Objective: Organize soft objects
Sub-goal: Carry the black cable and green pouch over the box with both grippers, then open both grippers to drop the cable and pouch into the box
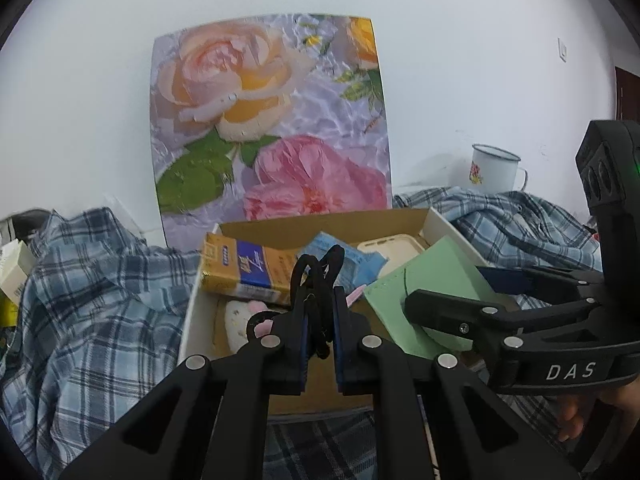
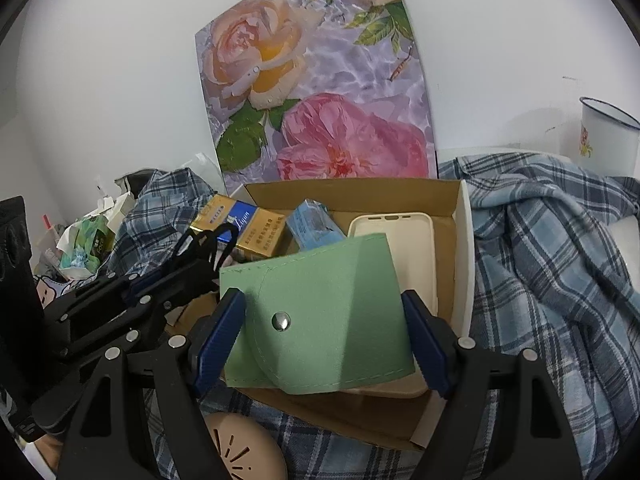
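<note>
An open cardboard box point(image 1: 200, 304) point(image 2: 460, 248) sits on a blue plaid shirt point(image 1: 92, 304). My left gripper point(image 1: 321, 320) is shut on a black elastic band point(image 1: 318, 276) and holds it over the box's near left part; it also shows in the right wrist view point(image 2: 200, 256). My right gripper point(image 2: 324, 336) is shut on a green snap pouch point(image 2: 320, 312), held over the box; the pouch also shows in the left wrist view point(image 1: 428, 292). In the box lie a yellow-blue carton point(image 1: 248, 268), a blue packet point(image 2: 314, 224), a cream phone case point(image 2: 404, 248) and a white plush point(image 1: 240, 324).
A floral board point(image 1: 272, 120) leans on the white wall behind the box. A white enamel mug point(image 1: 494, 168) stands at the back right. The plaid shirt point(image 2: 552, 280) spreads around the box. A beige round object point(image 2: 244, 448) lies near me. Clutter point(image 2: 84, 248) sits at left.
</note>
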Available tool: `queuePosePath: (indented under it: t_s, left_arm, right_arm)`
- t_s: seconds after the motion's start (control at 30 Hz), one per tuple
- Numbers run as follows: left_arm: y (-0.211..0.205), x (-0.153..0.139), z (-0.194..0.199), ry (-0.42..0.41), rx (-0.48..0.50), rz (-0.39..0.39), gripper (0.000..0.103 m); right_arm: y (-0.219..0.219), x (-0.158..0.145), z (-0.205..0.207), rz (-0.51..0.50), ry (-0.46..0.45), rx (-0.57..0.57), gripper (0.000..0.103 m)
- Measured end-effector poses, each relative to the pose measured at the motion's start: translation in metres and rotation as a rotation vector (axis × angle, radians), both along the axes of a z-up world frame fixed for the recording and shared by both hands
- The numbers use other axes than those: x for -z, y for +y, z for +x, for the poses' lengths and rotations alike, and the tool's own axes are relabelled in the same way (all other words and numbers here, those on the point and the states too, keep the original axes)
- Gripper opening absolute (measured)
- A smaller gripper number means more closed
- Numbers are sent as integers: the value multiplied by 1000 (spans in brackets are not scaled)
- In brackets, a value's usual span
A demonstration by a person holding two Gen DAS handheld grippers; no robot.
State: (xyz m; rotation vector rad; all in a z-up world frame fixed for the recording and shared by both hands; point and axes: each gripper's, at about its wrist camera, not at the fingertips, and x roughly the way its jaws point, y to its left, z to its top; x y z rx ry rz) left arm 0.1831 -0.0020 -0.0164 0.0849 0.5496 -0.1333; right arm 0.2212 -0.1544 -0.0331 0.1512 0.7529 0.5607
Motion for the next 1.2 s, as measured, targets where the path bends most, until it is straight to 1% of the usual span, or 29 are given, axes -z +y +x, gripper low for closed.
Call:
queuePosePath:
  t_s: [0.13,0.27,0.37,0.43,0.47,0.5,0.53,0.57,0.6,0.63,0.7,0.73,0.83,0.97,1.2]
  left_arm:
    - [-2,9,7,56,1,11,10]
    - [0,10,8,62,5,-6,10]
    - [-1,11,8,69,-5,7,10]
    - [-1,11,9,74,-6,11,10]
    - [0,12,10,84,-5,9,11]
    - [1,11,11,95,-4,-1,15]
    - [2,11,12,102,-17,-3,22]
    - [3,11,12,102,-22,1,54]
    - [3,10,12,97,-35,10,95]
    - [5,8,11,82,-48,10,103]
    - [7,1,4,26,-49,-6,103]
    - [8,-1,4,19,-46,-6,103]
    - [12,2,7,55,-29,-45,103]
    - [12,1,6,45,-37,-41,103]
    - [11,3,5,63,-27,-47,103]
  right_arm:
    - [2,4,1,-19,12,-1,78]
    - [4,4,1,-34,10,-2,78]
    - [5,4,0,-43,10,4,78]
    - [4,3,0,-38,11,16,84]
    - [3,1,-1,-34,3,26,91]
    - [1,-2,-3,-29,-13,34,99]
    - [0,-5,-5,-26,-31,40,102]
    - [-1,-8,-6,-24,-45,43,102]
    - [-2,-10,-8,-25,-54,46,102]
    - [-3,-12,-9,-26,-62,50,102]
    - [-5,-13,-9,-28,-67,56,103]
    - [-7,-14,-9,-11,-67,59,103]
    - [-11,-15,-8,-17,-67,77,103]
    - [-13,-14,-7,-15,-59,78,103]
    - [-10,-14,-8,-39,-57,71,103]
